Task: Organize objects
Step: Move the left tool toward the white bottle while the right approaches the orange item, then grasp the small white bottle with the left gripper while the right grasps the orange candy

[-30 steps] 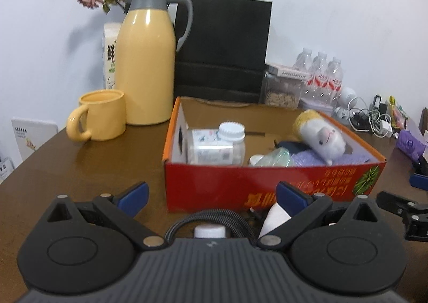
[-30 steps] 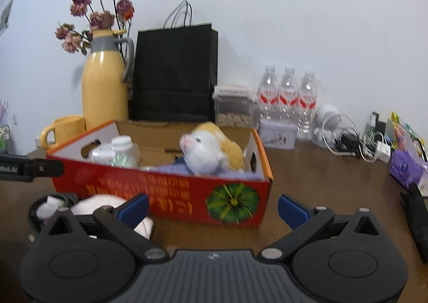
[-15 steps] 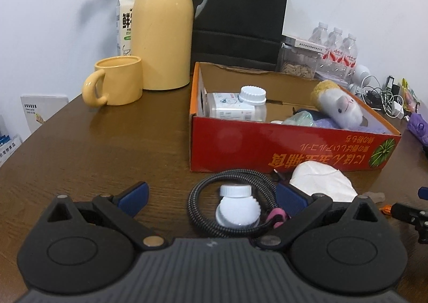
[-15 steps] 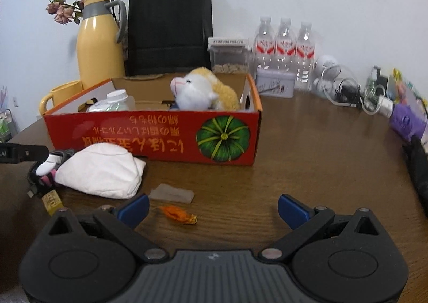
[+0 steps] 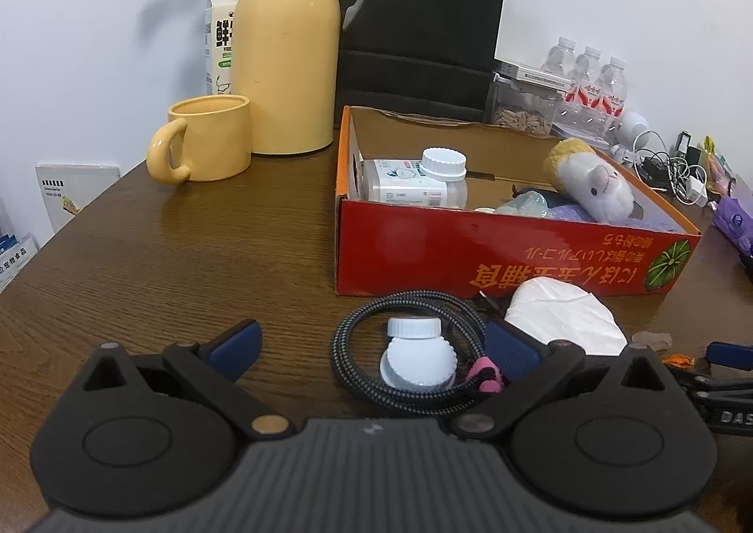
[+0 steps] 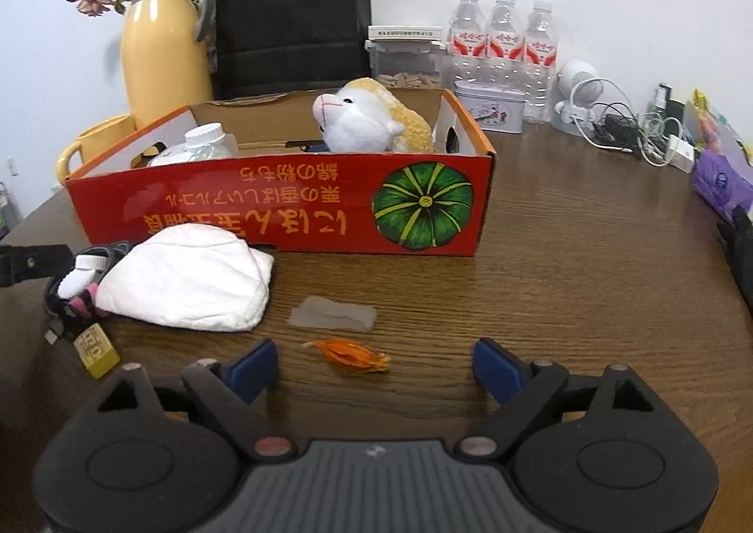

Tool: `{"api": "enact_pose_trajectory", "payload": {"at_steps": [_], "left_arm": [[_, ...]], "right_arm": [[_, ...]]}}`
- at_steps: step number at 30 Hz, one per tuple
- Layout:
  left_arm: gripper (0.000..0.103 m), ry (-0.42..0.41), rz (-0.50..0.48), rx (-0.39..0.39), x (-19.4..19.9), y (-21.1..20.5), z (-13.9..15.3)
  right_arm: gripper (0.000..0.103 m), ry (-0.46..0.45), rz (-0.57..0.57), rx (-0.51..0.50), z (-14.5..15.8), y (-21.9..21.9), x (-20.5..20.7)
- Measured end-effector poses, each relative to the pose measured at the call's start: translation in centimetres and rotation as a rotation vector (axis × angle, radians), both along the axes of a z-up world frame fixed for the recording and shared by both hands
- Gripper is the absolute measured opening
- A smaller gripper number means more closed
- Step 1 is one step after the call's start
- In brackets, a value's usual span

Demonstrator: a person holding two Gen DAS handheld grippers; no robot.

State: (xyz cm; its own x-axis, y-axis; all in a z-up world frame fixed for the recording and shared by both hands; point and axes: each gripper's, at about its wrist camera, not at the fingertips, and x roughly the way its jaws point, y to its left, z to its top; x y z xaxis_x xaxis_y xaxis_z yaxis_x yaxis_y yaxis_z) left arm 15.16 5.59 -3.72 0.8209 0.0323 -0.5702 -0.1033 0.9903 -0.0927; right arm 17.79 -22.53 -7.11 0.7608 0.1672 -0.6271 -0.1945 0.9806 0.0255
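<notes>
My left gripper (image 5: 372,347) is open over a coiled braided cable (image 5: 350,347) with a small white bottle (image 5: 416,359) lying inside the loop; both sit between its fingers, untouched by the pads. A crumpled white mask (image 5: 562,316) lies just right of it. My right gripper (image 6: 374,366) hovers low over the table, its jaws closing around a small orange wrapper (image 6: 353,356) that no pad touches. Behind stands the red cardboard box (image 6: 282,213), which holds a plush toy (image 6: 362,121) and a pill bottle (image 5: 423,180). The mask (image 6: 188,283) and a grey scrap (image 6: 334,314) lie before the box.
A yellow mug (image 5: 207,144), a yellow thermos (image 5: 287,38) and a black paper bag (image 5: 419,15) stand at the back left. Water bottles (image 6: 503,43), a tin (image 6: 489,109) and tangled chargers (image 6: 630,137) fill the back right. A small yellow block (image 6: 96,349) lies at the left.
Both views have tipped down from the box to the table in front of it, bringing the cable, bottle, mask and orange wrapper into sight. The right fingers stand slightly closer together.
</notes>
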Motion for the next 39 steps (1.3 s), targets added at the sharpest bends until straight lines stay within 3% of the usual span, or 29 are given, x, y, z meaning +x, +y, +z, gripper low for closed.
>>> {"api": "enact_pose_trajectory", "payload": {"at_steps": [7,10,12,20,30,39], "left_arm": [[0.103,0.007,-0.014,-0.012,-0.3,0.0,0.0],[0.103,0.009,-0.020,-0.015,-0.4,-0.1,0.0],[0.103,0.006,-0.021,-0.015,-0.4,-0.1,0.1],[0.103,0.013,-0.023,-0.006,-0.4,-0.2,-0.1],[0.103,0.038,-0.016,0.017,0.1,-0.4,-0.6],[0.103,-0.036,-0.033,0.031,-0.4,-0.8,-0.3]], "right_arm": [[0.070,-0.017,-0.061,-0.006,0.2,1.2,-0.4],[0.047,-0.027,-0.071,-0.003,0.3,1.3,-0.5],[0.038,-0.033,-0.069,0.001,0.4,1.3,-0.5],[0.038,-0.039,-0.033,0.028,0.4,1.2,-0.7],[0.038,-0.119,0.000,0.045,1.4,1.3,-1.8],[0.038,-0.161,0.019,0.078,2.1,1.0,-2.5]]}}
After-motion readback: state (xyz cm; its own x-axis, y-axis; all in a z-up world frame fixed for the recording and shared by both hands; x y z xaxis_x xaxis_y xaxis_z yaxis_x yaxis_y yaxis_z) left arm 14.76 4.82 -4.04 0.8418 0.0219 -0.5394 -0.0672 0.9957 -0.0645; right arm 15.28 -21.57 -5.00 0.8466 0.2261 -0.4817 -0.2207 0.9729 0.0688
